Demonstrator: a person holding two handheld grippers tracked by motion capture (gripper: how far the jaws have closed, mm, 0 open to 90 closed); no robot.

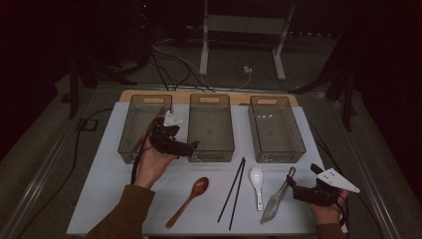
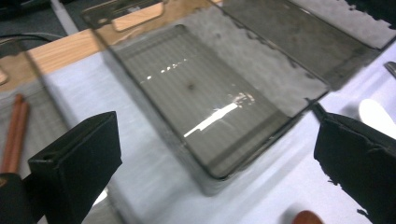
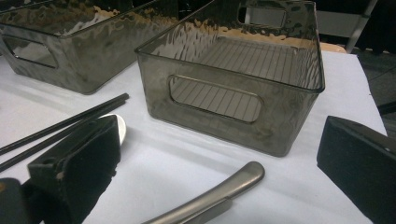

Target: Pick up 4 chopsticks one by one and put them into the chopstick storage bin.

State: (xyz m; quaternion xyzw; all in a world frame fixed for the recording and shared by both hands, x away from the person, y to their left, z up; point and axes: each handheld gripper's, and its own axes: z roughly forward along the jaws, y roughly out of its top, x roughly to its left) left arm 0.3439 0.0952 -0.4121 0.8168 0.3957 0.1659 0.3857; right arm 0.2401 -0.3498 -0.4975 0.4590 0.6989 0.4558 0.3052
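The left gripper (image 1: 191, 146) is hovering with its jaws spread wide and nothing between them, just over the near-left corner of the middle smoky clear plastic bin (image 1: 211, 127), the landmark here. Left of that bin, a matching left bin (image 1: 130, 134) is holding brown wooden chopsticks (image 2: 14, 133). Right of it is sitting a third matching bin (image 1: 275, 128). The right gripper (image 1: 290, 183) is resting near and to the right of the middle bin, jaws apart and gripping nothing, its tips just beside the handle of the metal tongs (image 1: 277, 198). Nearer than the middle bin are lying a white ceramic spoon (image 1: 257, 185), black chopsticks (image 1: 234, 191) and a brown wooden spoon (image 1: 189, 199).
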